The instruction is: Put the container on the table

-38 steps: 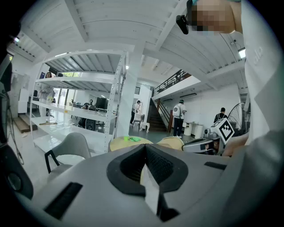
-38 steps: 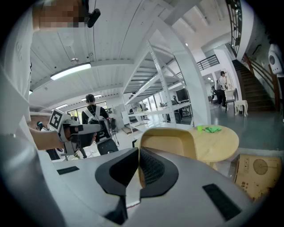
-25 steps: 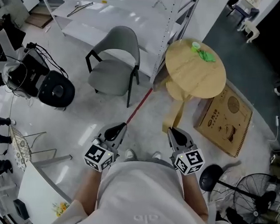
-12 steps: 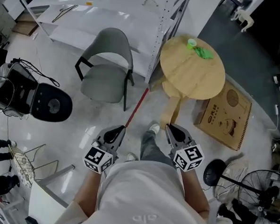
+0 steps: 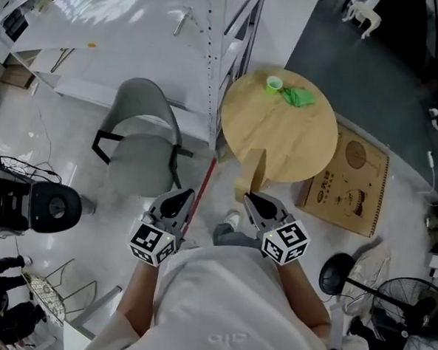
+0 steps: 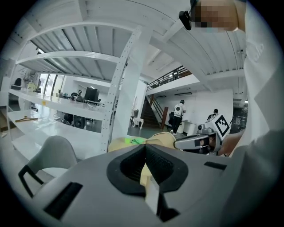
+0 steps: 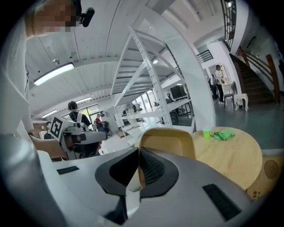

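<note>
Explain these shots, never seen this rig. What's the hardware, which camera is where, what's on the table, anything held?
No robot here: a person carries a handheld two-jaw claw in each hand. The top-down picture comes from a camera on the person's head. It shows the left claw and the right claw in front of the body, each with a marker cube on it. The other two pictures come from wide-angle cameras riding on each claw, looking along its jaws. In both, the jaws are together with nothing between them, so nothing is held. Ahead stands a round wooden table. On its far side sit a small green cup and a crumpled green item beside it. A grey chair stands to the left, and a cardboard box is on the floor to the right.
</note>
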Demonstrator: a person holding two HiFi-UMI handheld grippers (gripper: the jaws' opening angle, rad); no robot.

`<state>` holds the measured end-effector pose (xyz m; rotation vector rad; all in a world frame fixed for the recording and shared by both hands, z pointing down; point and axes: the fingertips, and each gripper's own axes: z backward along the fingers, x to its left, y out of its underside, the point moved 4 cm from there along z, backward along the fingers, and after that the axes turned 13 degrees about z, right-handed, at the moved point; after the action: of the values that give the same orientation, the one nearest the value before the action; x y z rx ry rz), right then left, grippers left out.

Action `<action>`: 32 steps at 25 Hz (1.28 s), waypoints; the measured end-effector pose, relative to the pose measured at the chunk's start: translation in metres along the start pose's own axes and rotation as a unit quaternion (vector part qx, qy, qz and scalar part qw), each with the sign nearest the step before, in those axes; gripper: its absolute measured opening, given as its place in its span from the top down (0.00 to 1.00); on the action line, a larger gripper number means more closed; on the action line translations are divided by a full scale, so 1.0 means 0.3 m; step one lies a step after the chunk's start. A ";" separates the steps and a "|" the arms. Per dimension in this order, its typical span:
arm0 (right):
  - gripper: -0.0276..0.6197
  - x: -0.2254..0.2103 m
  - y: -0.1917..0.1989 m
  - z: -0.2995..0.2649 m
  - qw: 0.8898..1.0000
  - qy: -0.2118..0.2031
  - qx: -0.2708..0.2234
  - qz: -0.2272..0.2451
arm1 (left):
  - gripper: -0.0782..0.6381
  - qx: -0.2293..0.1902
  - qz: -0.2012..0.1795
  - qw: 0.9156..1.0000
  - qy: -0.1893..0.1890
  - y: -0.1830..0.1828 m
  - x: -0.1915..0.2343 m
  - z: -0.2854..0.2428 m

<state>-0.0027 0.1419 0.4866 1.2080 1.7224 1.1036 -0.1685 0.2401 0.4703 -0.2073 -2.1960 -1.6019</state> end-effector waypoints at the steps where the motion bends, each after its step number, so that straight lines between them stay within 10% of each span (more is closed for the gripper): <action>1: 0.90 -0.041 -0.008 -0.008 1.000 0.002 0.000 -0.002 | 0.87 0.003 -0.003 1.000 0.005 -0.027 0.000 -0.055; 14: 0.90 -0.421 0.073 -0.009 0.991 0.125 0.039 -0.037 | 0.87 0.078 -0.032 0.991 0.102 -0.132 0.013 -0.531; 32: 0.90 -0.849 0.200 -0.178 0.948 0.275 0.147 -0.068 | 0.87 0.187 -0.087 0.952 0.225 -0.281 0.212 -0.963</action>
<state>0.0376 -0.1028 0.5856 0.9824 2.4300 1.2032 -0.1866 -0.0660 0.4961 0.4308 -2.1322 -1.1328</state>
